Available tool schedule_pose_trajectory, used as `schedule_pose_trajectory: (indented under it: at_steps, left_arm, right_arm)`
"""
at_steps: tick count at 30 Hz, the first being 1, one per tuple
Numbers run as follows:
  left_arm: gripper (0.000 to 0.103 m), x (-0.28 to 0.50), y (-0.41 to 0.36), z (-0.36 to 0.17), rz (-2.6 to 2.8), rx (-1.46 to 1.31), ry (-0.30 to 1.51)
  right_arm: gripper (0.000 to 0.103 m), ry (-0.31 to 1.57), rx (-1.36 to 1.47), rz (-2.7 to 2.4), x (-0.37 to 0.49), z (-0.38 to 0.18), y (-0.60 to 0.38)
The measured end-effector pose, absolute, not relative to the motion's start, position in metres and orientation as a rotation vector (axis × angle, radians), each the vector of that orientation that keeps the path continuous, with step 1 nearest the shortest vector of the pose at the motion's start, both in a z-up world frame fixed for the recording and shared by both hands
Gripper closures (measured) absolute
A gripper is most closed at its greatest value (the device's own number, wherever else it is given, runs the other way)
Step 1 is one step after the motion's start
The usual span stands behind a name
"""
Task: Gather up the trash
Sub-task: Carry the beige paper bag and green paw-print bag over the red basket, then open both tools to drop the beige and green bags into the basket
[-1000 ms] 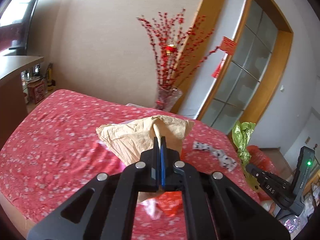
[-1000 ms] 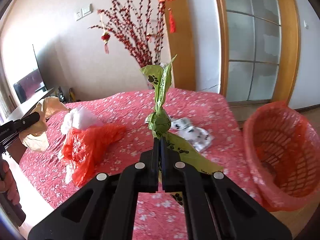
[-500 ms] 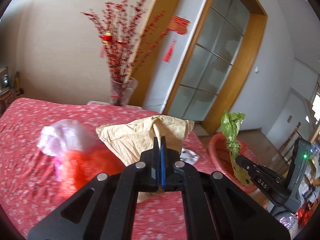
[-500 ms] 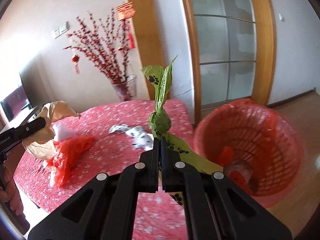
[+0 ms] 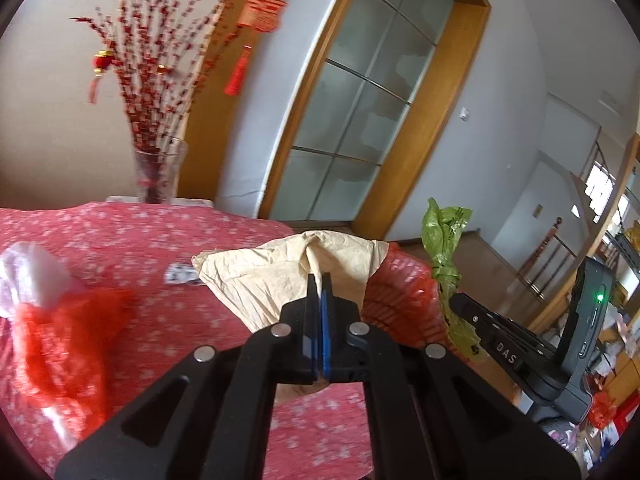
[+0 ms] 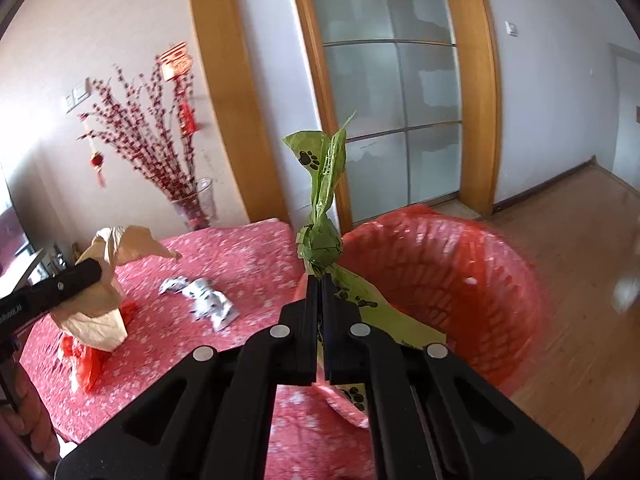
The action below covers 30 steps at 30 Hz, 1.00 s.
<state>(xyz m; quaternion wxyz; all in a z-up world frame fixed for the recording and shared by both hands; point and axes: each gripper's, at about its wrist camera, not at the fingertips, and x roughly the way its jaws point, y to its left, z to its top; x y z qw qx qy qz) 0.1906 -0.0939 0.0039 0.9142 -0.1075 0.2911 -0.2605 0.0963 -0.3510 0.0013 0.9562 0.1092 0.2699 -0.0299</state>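
My left gripper (image 5: 319, 288) is shut on a crumpled tan paper bag (image 5: 280, 276), held above the red flowered tablecloth (image 5: 160, 240). It also shows in the right wrist view (image 6: 100, 308) at the left. My right gripper (image 6: 320, 284) is shut on a knotted green bag with paw prints (image 6: 320, 236), held at the near rim of a red mesh basket (image 6: 460, 280). The basket lined with red plastic shows behind the paper bag in the left wrist view (image 5: 400, 300). A red plastic bag (image 5: 64, 344) and a crumpled white printed wrapper (image 6: 204, 300) lie on the table.
A glass vase of red blossom branches (image 5: 156, 176) stands at the table's far edge. A frosted glass door with a wooden frame (image 6: 392, 100) is behind. Wooden floor (image 6: 580, 260) lies to the right of the basket.
Both grippers have swung right toward the red basket, each still holding its bag. The basket now fills more of the right wrist view and the table trash has slid left.
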Motion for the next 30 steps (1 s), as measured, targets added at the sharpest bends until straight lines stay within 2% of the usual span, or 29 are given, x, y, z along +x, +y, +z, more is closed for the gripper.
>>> schedule_pose_trajectory:
  at_steps: [27,30]
  left_arm:
    - [0.099,0.229,-0.250,-0.023,-0.778,-0.179,0.721]
    - [0.093,0.237,-0.259,-0.030,-0.777,-0.192,0.752]
  right_arm:
    - [0.101,0.556,0.337,-0.190,0.103,-0.016,-0.439]
    - [0.099,0.565,0.351,-0.195,0.105,-0.019,-0.445]
